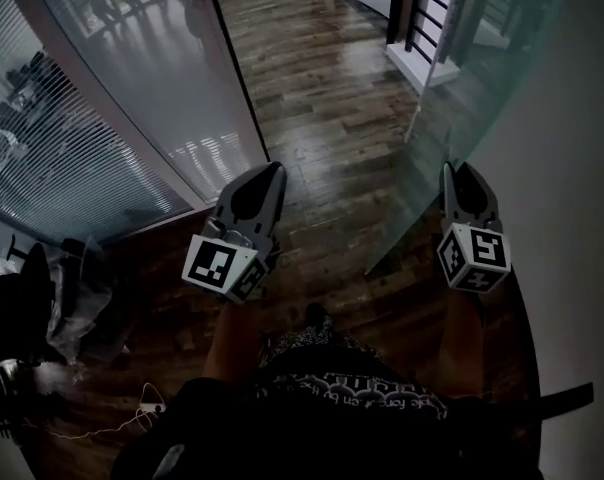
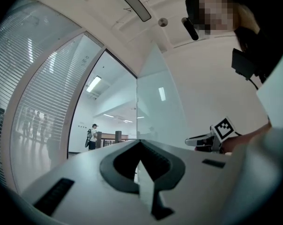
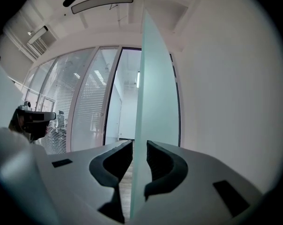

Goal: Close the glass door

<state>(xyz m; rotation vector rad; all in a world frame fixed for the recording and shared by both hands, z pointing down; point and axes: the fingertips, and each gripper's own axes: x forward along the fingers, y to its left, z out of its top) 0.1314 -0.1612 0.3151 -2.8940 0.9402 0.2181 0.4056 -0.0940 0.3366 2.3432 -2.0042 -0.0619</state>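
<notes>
Between the fingers of my right gripper [image 3: 139, 146] runs the free upright edge of the glass door [image 3: 153, 78], a frosted greenish pane that rises from the jaws to the ceiling. The fingers stand moderately apart, and the thickness of the pane fills the gap: both inner faces lie against the glass, so I am pinching the door by its edge. To the right of the pane is the white wall [image 3: 226, 78]. To its left is the open doorway.

From the head view, the right gripper [image 1: 462, 183] points forward and level, its tip at the lower part of the door [image 1: 452, 108]. Its marker cube [image 1: 474, 256] faces up toward me, and my forearm [image 1: 462, 338] stretches straight out behind it, close to the wall.

My left gripper [image 2: 140, 143] holds nothing — its fingertips are pressed together, with only the dark hollow behind them. It is well apart from the door [image 2: 158, 107], which stands ahead and to its right. It points forward and a little upward over the wooden floor [image 1: 322, 88], just right of the striped glass wall [image 1: 72, 148]. Its own marker cube [image 1: 222, 265] is tilted toward me. A person [image 2: 92, 135] stands far off beyond the doorway.
</notes>
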